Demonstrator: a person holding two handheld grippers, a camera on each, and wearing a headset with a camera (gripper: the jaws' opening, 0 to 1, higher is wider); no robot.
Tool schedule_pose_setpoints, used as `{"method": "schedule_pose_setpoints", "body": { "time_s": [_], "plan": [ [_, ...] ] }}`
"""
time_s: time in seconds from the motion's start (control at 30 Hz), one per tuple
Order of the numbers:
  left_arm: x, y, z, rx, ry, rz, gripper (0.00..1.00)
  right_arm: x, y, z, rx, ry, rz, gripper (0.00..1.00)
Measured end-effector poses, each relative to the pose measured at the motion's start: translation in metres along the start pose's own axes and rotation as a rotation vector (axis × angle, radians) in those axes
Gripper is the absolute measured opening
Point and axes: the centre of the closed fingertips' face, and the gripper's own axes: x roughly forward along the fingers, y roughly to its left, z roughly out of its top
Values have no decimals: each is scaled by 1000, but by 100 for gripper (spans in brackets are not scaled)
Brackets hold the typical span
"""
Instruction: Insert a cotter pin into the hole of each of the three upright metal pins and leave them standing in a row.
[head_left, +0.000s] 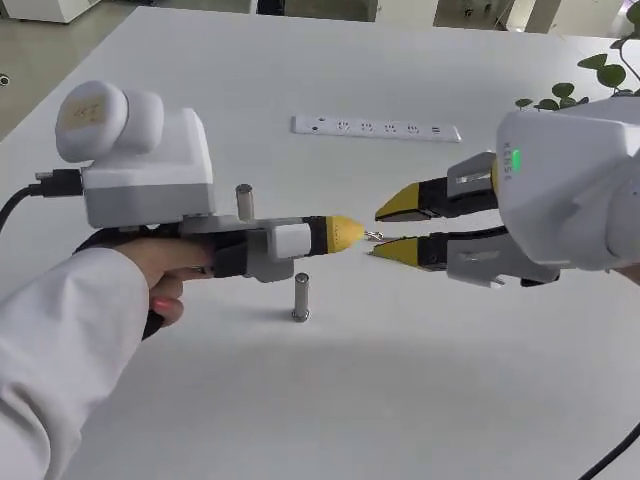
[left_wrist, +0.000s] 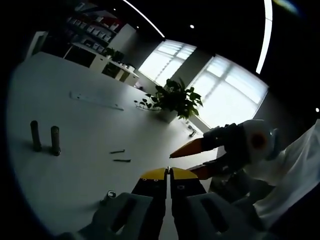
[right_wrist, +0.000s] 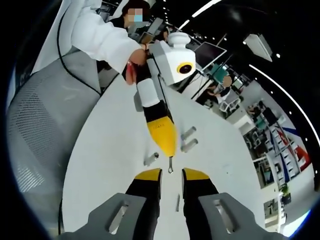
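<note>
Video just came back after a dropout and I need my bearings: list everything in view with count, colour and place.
table: one, white, under everything.
metal pins: three, grey, upright on the table; two side by side, one apart, nearer the person.
cotter pins: three, silvery; one gripped by the left tool, two loose on the table.
power strip: one, white, flat on the table's far side.
plant: one, green, at the table's edge by the windows.
hand: one, in a white sleeve, holding the left tool.
left tool: one, yellow tips, shut on a cotter pin.
right tool: one, yellow tips, open, facing the left tool's tips.
</note>
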Motion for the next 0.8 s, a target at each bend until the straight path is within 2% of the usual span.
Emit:
{"method": "schedule_pose_setpoints", "body": {
  "time_s": [0.1,0.13,0.17,0.23,0.27,0.3,0.33,0.4,0.43,0.47,0.5,0.6,0.67,0.8],
  "plan": [
    [-4,-4,3,61,-8,-23,0,0,1,-7,136,-27,37,16],
    [-5,-6,4,123,-10,-36,0,0,4,-7,190,-39,70,19],
    [-6,-7,5,150,-11,-42,0,0,7,-9,236,-43,93,21],
    [-10,-11,1,215,10,-57,0,-2,3,-11,341,-65,93,21],
    [-10,-13,1,246,8,-65,0,-2,5,-10,373,-77,112,22],
    [-12,-15,0,302,10,-77,0,-3,8,-10,431,-93,144,25],
    [-13,-16,-2,323,14,-85,0,-4,7,-8,457,-109,144,27],
    [-15,-19,-6,399,30,-99,0,-5,16,-5,508,-135,207,26],
    [-16,-20,-9,442,43,-109,0,-5,20,-3,526,-150,232,25],
    [-16,-21,-10,454,45,-112,0,-4,21,-2,526,-152,241,24],
    [-17,-25,-13,511,56,-136,0,-4,25,-3,524,-148,254,23],
    [-18,-33,-18,569,65,-177,0,-1,37,-1,514,-126,303,18],
    [-19,-39,-18,581,53,-198,0,1,44,0,497,-121,319,13],
    [-19,-43,-22,598,77,-220,0,4,52,10,483,-134,347,12]
  ]
}}
